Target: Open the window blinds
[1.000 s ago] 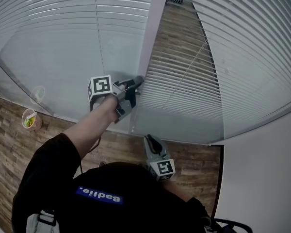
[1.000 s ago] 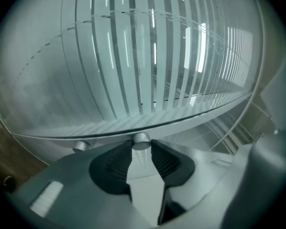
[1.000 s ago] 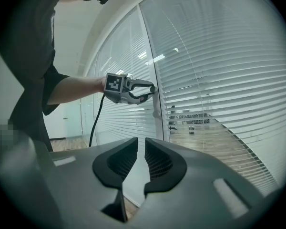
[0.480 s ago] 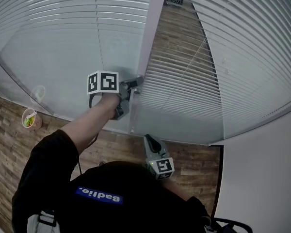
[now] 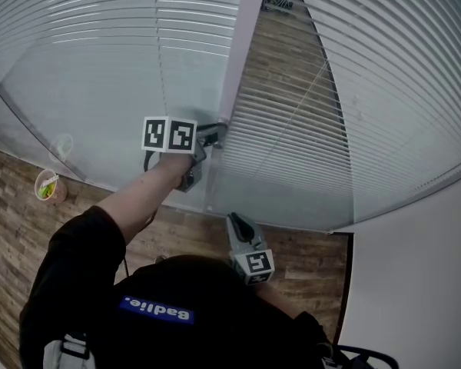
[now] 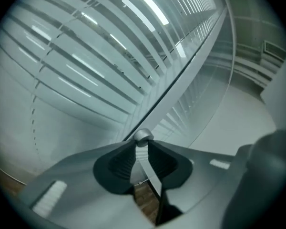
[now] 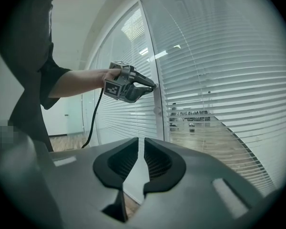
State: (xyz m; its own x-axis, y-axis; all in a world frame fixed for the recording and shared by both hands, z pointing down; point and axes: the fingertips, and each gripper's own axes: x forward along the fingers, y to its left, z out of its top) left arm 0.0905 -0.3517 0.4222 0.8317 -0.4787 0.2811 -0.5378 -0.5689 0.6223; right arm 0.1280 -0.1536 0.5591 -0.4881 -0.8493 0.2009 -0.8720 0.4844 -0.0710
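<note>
At the left, the left blind (image 5: 100, 37) behind its glass looks flat and milky, and nothing can be seen through its slats. Next to it, the left gripper (image 5: 213, 134) is at the same place on the frame (image 5: 238, 44) as a second ago, but it has rolled about its own axis. Its marker cube showed one face before and now shows two faces side by side. Its jaws have also just been closing, and they now pinch the small round knob (image 6: 142, 137) on the frame between their tips.

This looks like one turn of the knob that tilts the slats, so the task is probably in the middle of the turning step. The slats on either side show no clear change over this second, so more turns may be needed. A tighter pinch should help against slipping on such a small knob.

Lower and more to the right, the right gripper (image 5: 238, 225) hangs idle near the person's body, with its jaws almost together and nothing between them. At the right, the right blind (image 5: 292, 152) already lets the wooden floor behind it show between its slats.
</note>
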